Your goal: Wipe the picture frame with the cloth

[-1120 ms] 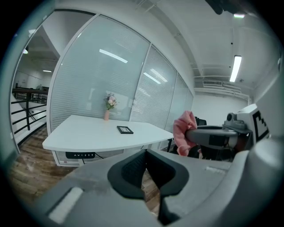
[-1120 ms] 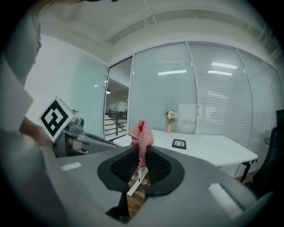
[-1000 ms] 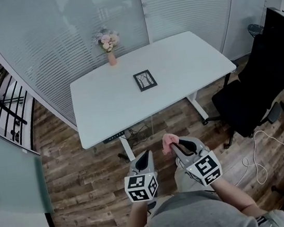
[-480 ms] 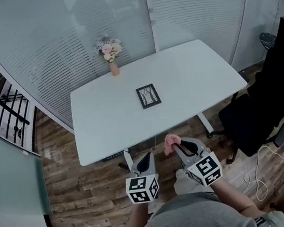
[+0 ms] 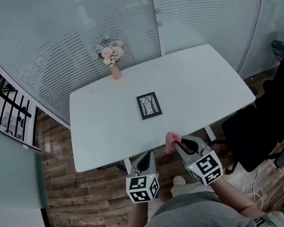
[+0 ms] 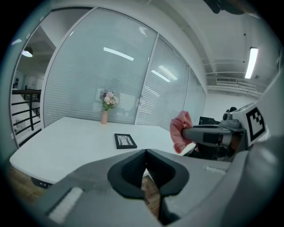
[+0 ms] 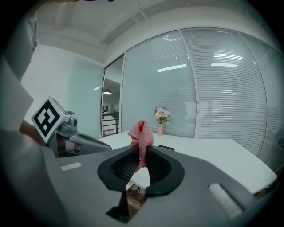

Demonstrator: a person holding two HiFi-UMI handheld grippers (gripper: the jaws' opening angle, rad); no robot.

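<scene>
A small black picture frame (image 5: 149,105) lies flat near the middle of the white table (image 5: 97,127); it also shows in the left gripper view as the picture frame (image 6: 125,141). My right gripper (image 5: 179,143) is shut on a pink checked cloth (image 5: 170,142), which sticks up between its jaws as the cloth (image 7: 141,137). My left gripper (image 5: 147,155) is shut with nothing in it. Both grippers hover at the table's near edge, short of the frame.
A pink vase of flowers (image 5: 112,57) stands at the table's far edge by a glass wall with blinds. A black office chair (image 5: 269,124) is at the right. Cables lie on the wooden floor (image 5: 82,208) at the lower right.
The view has moved closer to the table; both grippers now reach its near edge. The right gripper still holds the cloth.
</scene>
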